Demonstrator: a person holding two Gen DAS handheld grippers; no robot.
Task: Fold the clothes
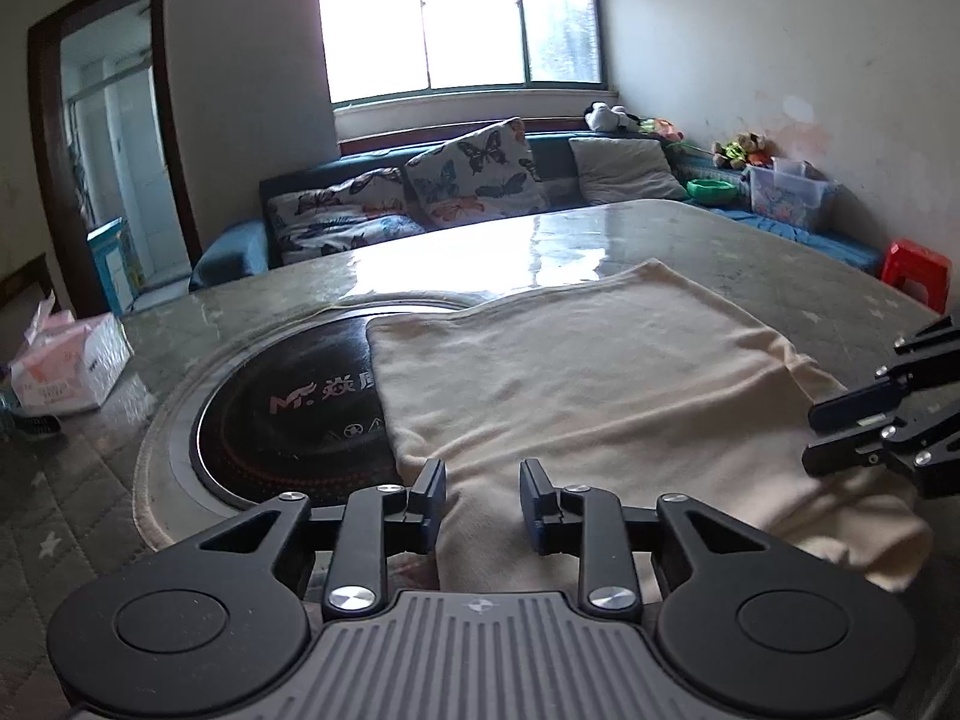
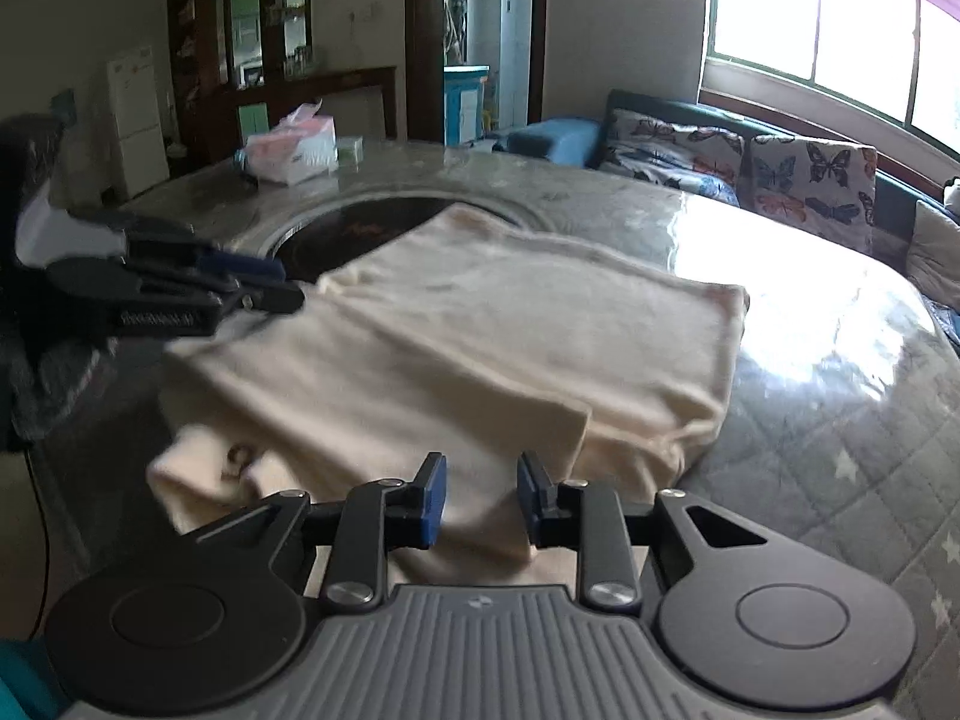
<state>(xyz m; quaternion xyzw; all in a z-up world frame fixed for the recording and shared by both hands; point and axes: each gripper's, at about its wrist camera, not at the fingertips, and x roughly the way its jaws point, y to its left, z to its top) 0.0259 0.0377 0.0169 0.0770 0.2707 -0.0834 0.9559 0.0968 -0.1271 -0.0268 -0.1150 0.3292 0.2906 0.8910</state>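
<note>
Quilted table (image 1: 780, 276), folded cream garment (image 1: 570, 372) long axis across, both hand-held grippers (image 1: 483, 507) (image 2: 480, 501) wide, empty.

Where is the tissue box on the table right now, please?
The tissue box sits at the table's far-left edge in the left wrist view, left of the round black cooktop and the cream garment.

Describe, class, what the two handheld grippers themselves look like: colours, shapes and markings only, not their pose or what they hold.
Both match. The left gripper and right gripper each have a grey ribbed base bearing a small round emblem, two black rounded lobes with circular discs, black linkage bars with silver screw heads, and black fingers faced with dark blue pads. No cables or sleeves show.
</note>
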